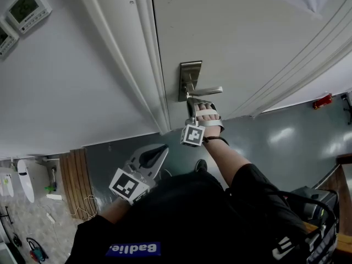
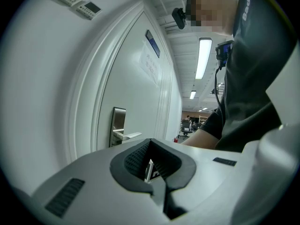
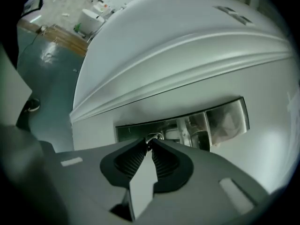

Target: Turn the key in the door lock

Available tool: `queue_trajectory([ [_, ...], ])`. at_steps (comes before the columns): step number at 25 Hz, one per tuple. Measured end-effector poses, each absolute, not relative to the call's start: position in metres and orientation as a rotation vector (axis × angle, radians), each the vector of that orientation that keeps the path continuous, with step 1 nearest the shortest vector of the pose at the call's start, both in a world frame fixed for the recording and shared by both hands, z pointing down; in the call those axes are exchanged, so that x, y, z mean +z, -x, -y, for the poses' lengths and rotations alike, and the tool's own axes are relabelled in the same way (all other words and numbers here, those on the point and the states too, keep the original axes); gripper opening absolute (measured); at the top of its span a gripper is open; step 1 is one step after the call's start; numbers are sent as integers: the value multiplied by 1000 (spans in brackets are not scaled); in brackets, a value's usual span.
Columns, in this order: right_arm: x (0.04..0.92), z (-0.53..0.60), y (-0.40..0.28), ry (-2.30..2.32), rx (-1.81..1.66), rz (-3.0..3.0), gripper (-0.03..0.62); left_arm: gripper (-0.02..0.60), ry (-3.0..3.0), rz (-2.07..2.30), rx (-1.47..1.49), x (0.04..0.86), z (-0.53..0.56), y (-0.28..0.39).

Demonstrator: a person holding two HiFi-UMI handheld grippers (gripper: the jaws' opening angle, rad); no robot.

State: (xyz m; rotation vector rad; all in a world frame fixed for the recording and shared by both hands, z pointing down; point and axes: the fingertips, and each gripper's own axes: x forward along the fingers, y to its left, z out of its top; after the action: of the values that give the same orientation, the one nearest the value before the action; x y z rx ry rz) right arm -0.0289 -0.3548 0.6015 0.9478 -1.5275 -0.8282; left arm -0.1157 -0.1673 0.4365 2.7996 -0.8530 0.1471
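The white door [image 1: 247, 43] carries a steel lock plate [image 1: 190, 73] with a lever handle [image 1: 209, 91]. My right gripper [image 1: 193, 102] is just under the handle, against the plate. In the right gripper view its tips [image 3: 150, 142] are pinched on a small metal key [image 3: 153, 136] that sticks out of the lock plate [image 3: 215, 121]; the gripper is rolled onto its side. My left gripper [image 1: 159, 150] is held back near my body, away from the door. In its own view the left gripper [image 2: 150, 141] is shut on nothing, with the plate [image 2: 118, 121] and handle [image 2: 127, 136] beyond it.
The moulded door frame [image 1: 148, 65] runs to the left of the lock. Two wall control panels [image 1: 27, 5] sit high on the wall at the left. A red object [image 1: 323, 100] lies on the grey floor by the door's far edge. A bag [image 1: 313, 213] hangs at my right side.
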Motion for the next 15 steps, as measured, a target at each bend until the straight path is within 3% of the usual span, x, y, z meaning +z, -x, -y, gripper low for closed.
queue_trajectory([
  [9, 601, 359, 30, -818, -1113, 1290, 31, -8, -2803, 832, 118, 438, 163, 111],
  [15, 601, 349, 25, -834, -949, 1389, 39, -6, -2810, 820, 92, 435, 153, 119],
])
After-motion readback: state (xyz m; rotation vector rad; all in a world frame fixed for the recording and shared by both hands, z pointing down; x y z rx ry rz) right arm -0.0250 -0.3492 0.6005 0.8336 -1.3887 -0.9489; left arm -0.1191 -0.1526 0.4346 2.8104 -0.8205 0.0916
